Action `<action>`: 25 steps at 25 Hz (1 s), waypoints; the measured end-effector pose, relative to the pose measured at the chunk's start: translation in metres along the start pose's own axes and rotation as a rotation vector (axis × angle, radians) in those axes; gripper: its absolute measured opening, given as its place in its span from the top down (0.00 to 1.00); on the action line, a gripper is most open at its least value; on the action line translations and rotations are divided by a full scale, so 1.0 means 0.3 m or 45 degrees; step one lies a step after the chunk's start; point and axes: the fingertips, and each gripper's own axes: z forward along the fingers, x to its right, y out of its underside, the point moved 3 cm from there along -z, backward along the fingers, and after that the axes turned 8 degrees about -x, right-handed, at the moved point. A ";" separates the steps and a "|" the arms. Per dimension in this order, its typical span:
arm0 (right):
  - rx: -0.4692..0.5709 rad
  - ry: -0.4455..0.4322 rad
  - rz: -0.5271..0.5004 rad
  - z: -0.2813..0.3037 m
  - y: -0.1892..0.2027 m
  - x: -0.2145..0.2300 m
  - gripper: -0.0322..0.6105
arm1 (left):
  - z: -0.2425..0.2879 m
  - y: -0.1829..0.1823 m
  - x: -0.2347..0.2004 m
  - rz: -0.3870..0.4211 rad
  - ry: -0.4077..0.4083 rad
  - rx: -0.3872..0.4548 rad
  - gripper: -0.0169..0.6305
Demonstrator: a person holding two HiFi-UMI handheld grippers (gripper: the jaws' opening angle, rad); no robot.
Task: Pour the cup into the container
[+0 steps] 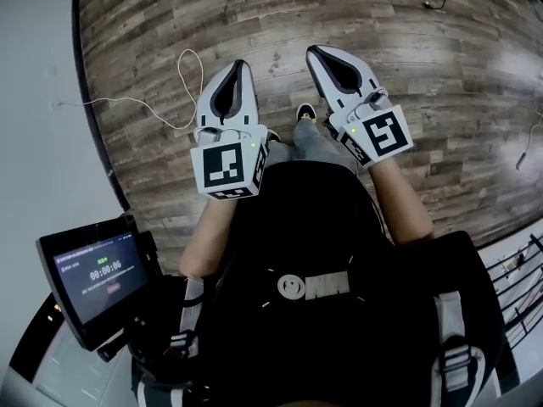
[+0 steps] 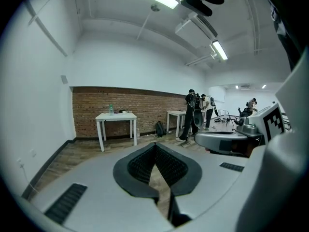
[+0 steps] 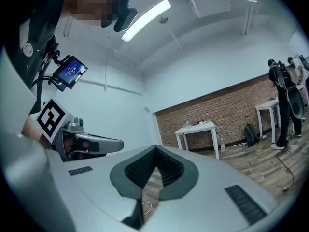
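Both grippers are held side by side over a wooden floor (image 1: 407, 49), far from any table. My left gripper (image 1: 240, 64) has its jaws together at the tips with nothing between them; the same shows in its own view (image 2: 155, 145). The right gripper (image 1: 312, 51) is shut and empty too (image 3: 155, 148). Far ahead, a white table (image 2: 116, 116) stands against a brick wall, with a green bottle (image 2: 110, 109) and small things on it, too small to tell. It also shows in the right gripper view, table (image 3: 198, 127). I can make out no cup or container.
A white cable (image 1: 182, 91) lies looped on the floor by the left gripper. A small screen (image 1: 97, 274) sits at my lower left. A second white table (image 2: 175, 113), a dark backpack (image 2: 160, 128) and several standing people (image 2: 193, 112) are at the room's right.
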 end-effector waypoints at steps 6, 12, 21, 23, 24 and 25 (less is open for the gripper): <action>0.006 0.000 0.038 0.070 -0.018 0.043 0.94 | 0.056 -0.005 -0.053 -0.016 -0.013 -0.018 0.97; 0.005 0.016 0.007 0.217 -0.060 0.013 0.94 | 0.120 -0.030 -0.195 -0.028 0.015 0.025 0.97; -0.043 0.067 -0.030 0.630 -0.206 0.120 0.94 | 0.420 -0.186 -0.511 -0.069 0.094 0.038 0.97; -0.043 0.060 -0.038 0.655 -0.220 0.126 0.94 | 0.434 -0.198 -0.545 -0.077 0.075 0.044 0.97; -0.043 0.060 -0.038 0.663 -0.225 0.135 0.94 | 0.444 -0.206 -0.557 -0.081 0.069 0.047 0.97; -0.042 0.064 -0.036 0.667 -0.228 0.144 0.94 | 0.454 -0.210 -0.566 -0.083 0.066 0.049 0.97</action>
